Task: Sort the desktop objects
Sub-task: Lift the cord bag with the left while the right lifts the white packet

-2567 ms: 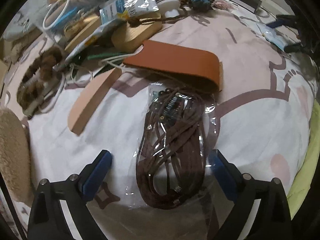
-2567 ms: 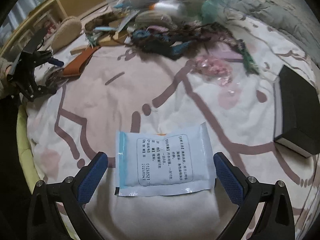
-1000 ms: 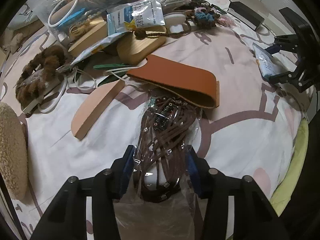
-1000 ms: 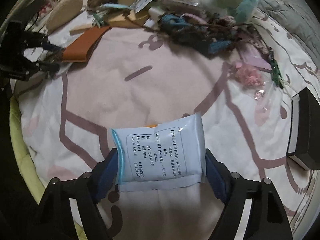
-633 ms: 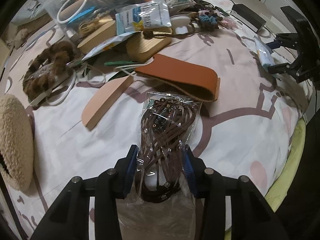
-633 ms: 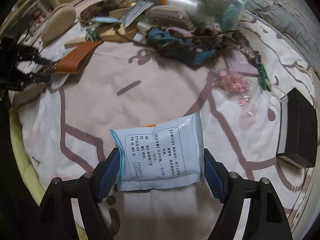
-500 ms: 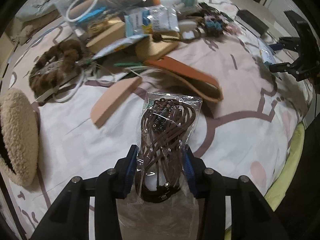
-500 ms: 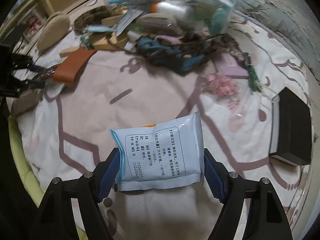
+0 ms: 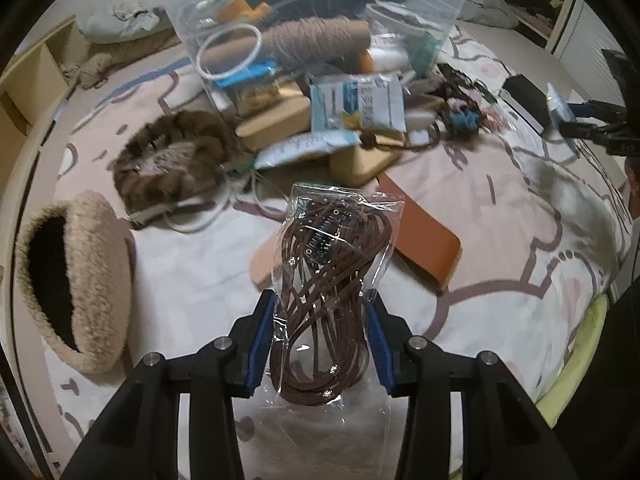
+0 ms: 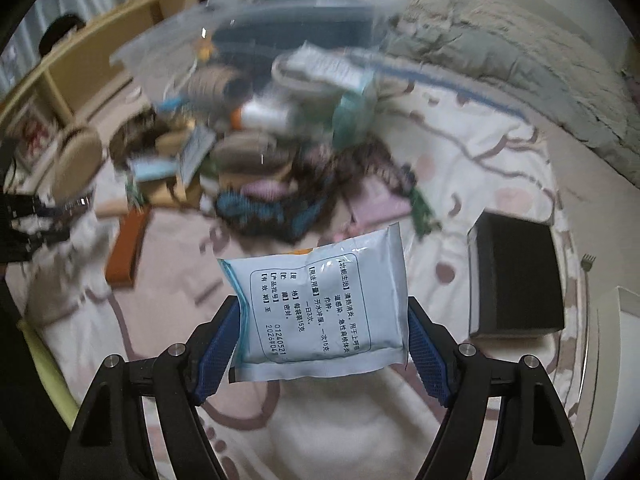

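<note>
My left gripper (image 9: 320,332) is shut on a clear bag of brown leather cord (image 9: 332,280) and holds it up off the bed. My right gripper (image 10: 322,344) is shut on a pale blue medicine sachet (image 10: 320,304) with printed text, also lifted. A large clear zip bag (image 9: 312,28) holding twine, a white ring and other items stands at the back; it also shows, blurred, in the right wrist view (image 10: 260,44). The right gripper shows at the far right of the left wrist view (image 9: 592,120).
On the patterned bedcover (image 9: 500,208) lie a tan leather strip (image 9: 424,236), wooden blocks (image 9: 368,160), a brown fur piece (image 9: 172,160), a fleece hat (image 9: 76,280), loose sachets (image 9: 356,106) and a black box (image 10: 516,276). Crochet pieces (image 10: 260,208) are piled mid-bed.
Both grippers closed on their packets, then lifted them off the bedcover and tilted toward the clear zip bag at the back.
</note>
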`<state>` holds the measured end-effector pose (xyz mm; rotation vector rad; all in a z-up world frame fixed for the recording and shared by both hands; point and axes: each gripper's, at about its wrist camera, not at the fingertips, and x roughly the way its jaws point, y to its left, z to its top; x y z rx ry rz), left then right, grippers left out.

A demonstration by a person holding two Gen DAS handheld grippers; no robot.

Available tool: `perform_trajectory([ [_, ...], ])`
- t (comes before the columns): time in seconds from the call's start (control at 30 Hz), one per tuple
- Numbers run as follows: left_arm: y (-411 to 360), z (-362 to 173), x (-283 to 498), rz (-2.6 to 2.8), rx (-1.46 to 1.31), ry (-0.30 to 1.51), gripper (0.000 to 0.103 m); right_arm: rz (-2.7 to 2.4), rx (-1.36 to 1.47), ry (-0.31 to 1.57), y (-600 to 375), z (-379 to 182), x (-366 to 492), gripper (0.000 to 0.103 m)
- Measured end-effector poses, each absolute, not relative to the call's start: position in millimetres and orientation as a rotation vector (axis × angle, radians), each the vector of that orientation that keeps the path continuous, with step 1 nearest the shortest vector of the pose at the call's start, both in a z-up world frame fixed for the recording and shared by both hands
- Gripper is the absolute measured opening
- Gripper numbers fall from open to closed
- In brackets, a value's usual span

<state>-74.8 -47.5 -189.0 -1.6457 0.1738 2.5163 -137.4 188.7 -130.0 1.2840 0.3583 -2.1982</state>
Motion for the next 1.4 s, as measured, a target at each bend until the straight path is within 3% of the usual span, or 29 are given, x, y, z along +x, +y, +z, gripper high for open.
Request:
perform_trajectory([
  [0.77, -65, -83, -98, 2.880, -1.281, -0.007, 0.044, -2.321, 0.957, 0.105, 94, -20, -170, 0.079],
  [1.07, -90, -62, -97, 3.067, -1.171, -0.092, 0.044, -2.334, 0.991, -0.009, 44, -6, -205, 0.079],
  [1.4, -112, -52, -91, 3.161, -1.097, -0.166, 0.044, -2.289, 1.163, -0.278, -32, -29, -239, 0.079],
])
